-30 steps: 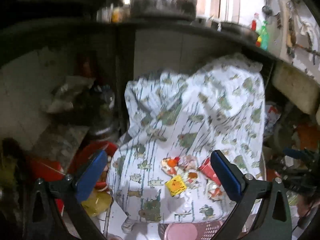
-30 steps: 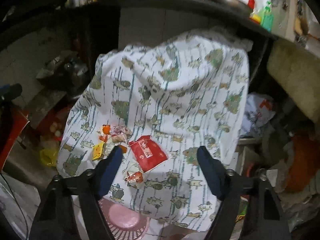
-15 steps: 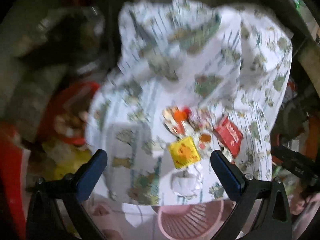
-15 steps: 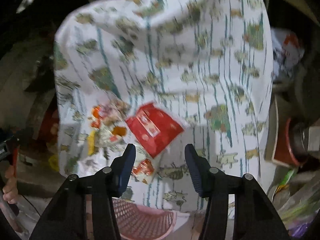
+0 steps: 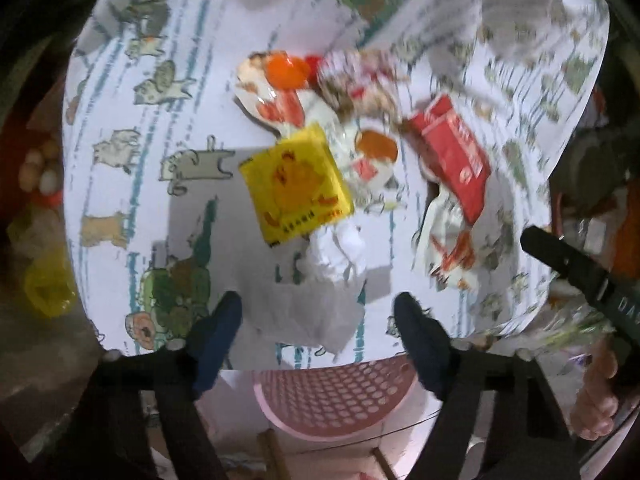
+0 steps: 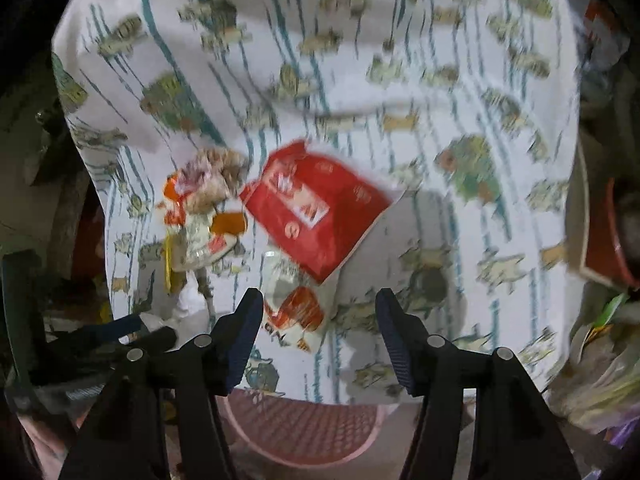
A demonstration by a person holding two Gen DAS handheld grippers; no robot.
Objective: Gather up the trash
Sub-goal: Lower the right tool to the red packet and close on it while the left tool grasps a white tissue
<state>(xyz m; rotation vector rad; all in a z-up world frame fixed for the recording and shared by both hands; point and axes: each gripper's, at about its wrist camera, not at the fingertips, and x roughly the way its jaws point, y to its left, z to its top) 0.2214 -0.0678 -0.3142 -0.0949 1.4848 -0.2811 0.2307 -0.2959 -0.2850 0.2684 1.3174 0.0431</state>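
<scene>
Near the front edge of the patterned cloth (image 5: 132, 168), above the pink basket (image 5: 336, 404), lies the trash: a crumpled white tissue (image 5: 334, 254), a yellow packet (image 5: 294, 186), a red packet (image 6: 316, 210) and a clear printed wrapper (image 6: 294, 312). The left gripper (image 5: 318, 328) points steeply down at the tissue, its jaws just narrowed but still apart, clasping nothing. The right gripper (image 6: 320, 330) tilts down likewise, jaws just widened a little around the wrapper, not pressing it. Each would do best to settle lower, pinch only its piece, and spare the cloth.
</scene>
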